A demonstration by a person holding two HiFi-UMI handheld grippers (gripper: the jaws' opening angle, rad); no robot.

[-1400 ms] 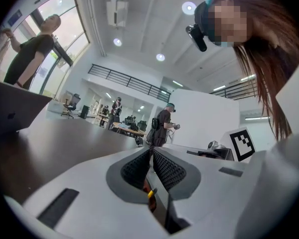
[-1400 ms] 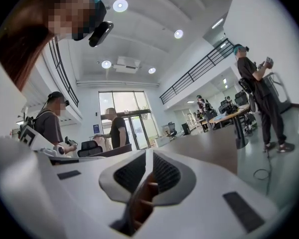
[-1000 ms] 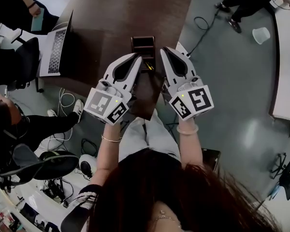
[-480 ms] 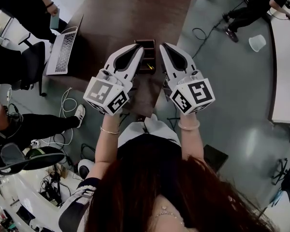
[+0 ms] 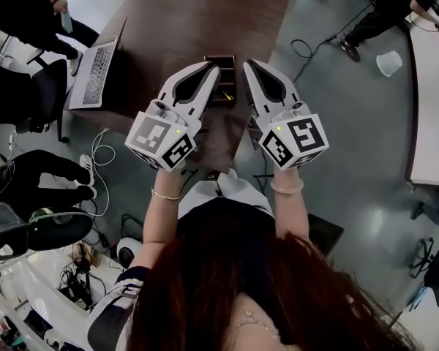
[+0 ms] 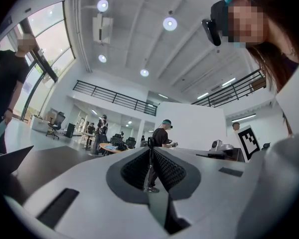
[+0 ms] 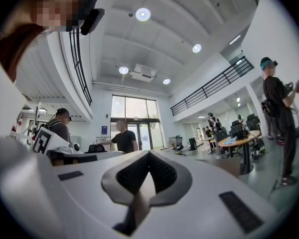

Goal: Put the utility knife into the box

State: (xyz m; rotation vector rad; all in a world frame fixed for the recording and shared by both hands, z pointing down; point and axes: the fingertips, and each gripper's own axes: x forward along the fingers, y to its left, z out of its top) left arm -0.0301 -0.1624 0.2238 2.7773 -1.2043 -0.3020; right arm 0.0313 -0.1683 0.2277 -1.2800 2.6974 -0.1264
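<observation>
A dark brown box (image 5: 221, 58) with compartments stands on the brown table (image 5: 190, 13), seen in the head view between my two grippers. A small yellow item, probably the utility knife (image 5: 225, 95), shows at the box's near part; whether it lies in or beside the box I cannot tell. My left gripper (image 5: 214, 69) and right gripper (image 5: 247, 64) are held side by side above the table's near edge, both shut and holding nothing. The left gripper (image 6: 150, 151) and the right gripper (image 7: 148, 154) both look level out across the room, with the box and knife out of sight.
An open laptop (image 5: 99, 68) sits on the table's left side. Seated people and chairs (image 5: 29, 86) crowd the left. Cables (image 5: 95, 156) lie on the floor. At the right are a white cup (image 5: 390, 63) on the floor and a white table (image 5: 432, 108).
Both grippers have risen a little towards the box and stay shut, side by side. The person at the upper left has shifted.
</observation>
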